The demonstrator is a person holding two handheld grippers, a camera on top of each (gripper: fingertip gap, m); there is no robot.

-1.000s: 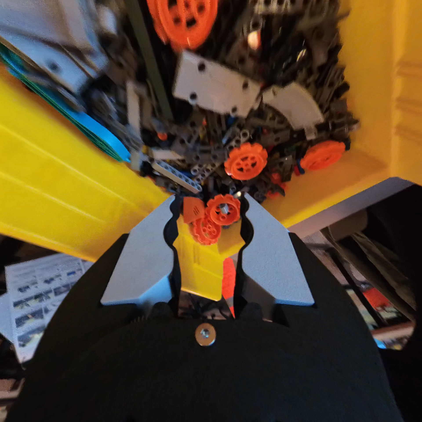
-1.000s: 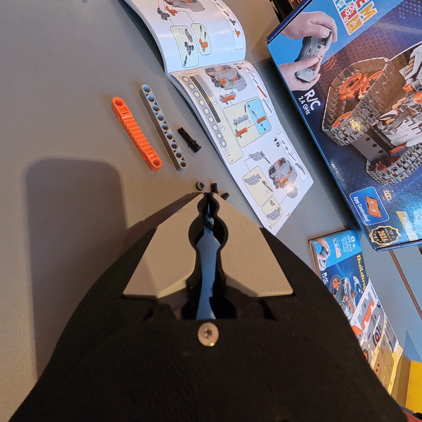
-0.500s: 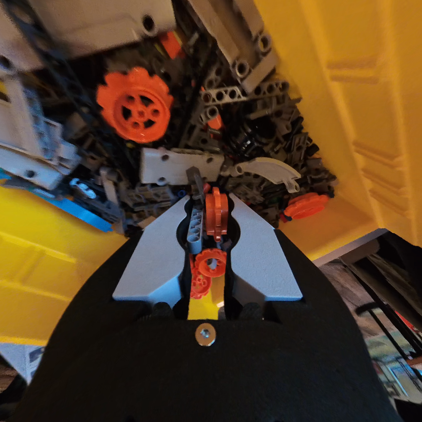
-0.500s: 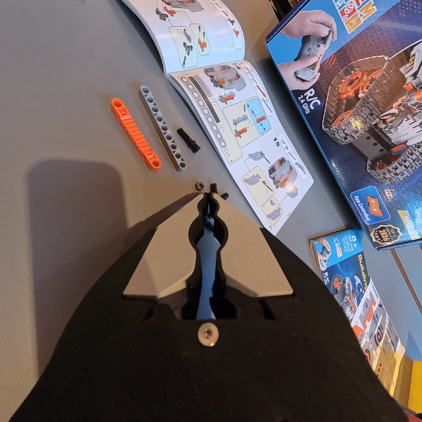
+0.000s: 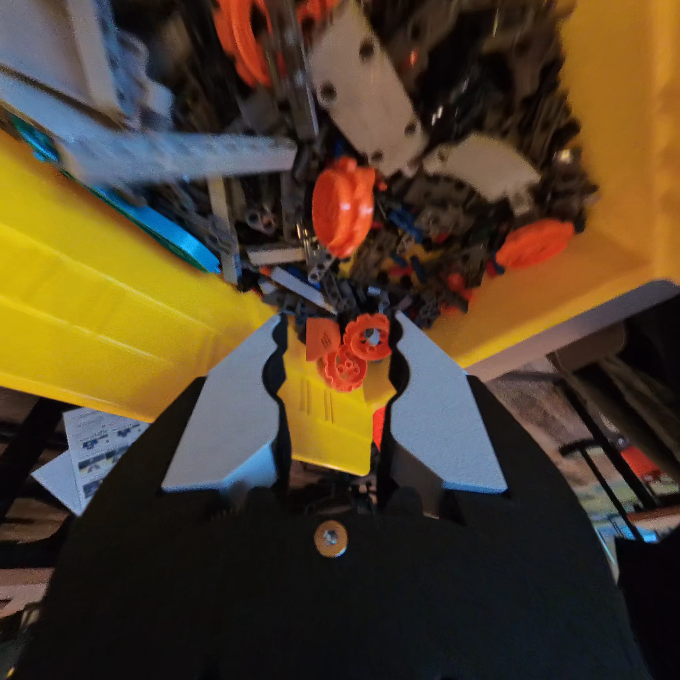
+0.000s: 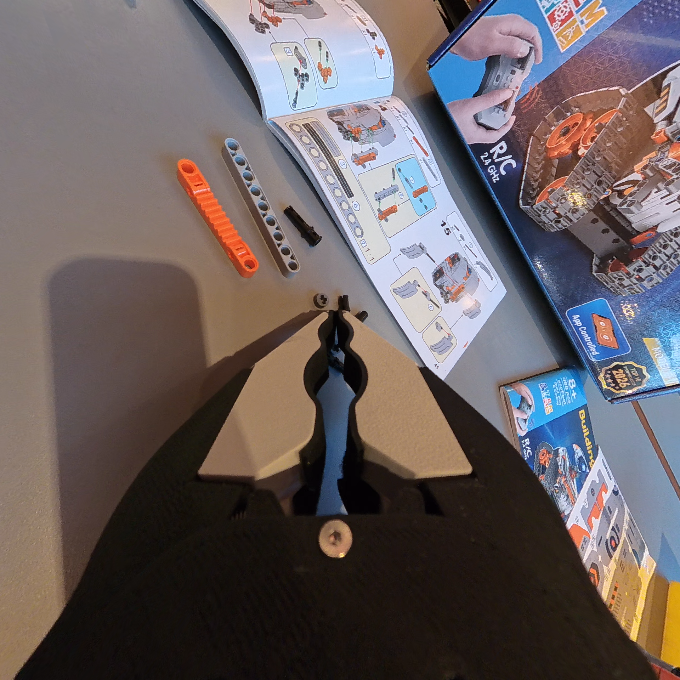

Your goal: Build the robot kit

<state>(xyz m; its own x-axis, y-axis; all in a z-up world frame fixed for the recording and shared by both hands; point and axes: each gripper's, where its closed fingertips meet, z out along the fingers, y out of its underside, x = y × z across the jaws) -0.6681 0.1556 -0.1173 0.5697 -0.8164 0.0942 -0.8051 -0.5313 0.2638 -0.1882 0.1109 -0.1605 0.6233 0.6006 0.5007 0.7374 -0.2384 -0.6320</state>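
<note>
Left gripper (image 5: pixel 336 318) spread wide, empty, over near corner of yellow bin (image 5: pixel 110 331). Between tips, in that corner: two small orange gears (image 5: pixel 353 353) overlapping, orange wedge piece (image 5: pixel 321 342) at their left. Farther in, heap of dark parts, with one blurred orange wheel (image 5: pixel 342 211) on top and one orange wheel (image 5: pixel 533 244) at right.

Right gripper (image 6: pixel 336 314) pressed together, pinching small black pin (image 6: pixel 343 302), tip low over grey table (image 6: pixel 92 128). Grey bush (image 6: pixel 321 299) just left. Laid out side by side: one orange toothed beam (image 6: pixel 217 219), one grey holed beam (image 6: pixel 261 208), one black pin (image 6: pixel 302 225). Open instruction booklet (image 6: pixel 368 176) at right, likely for reference; kit box (image 6: pixel 570 184) far right.
</note>
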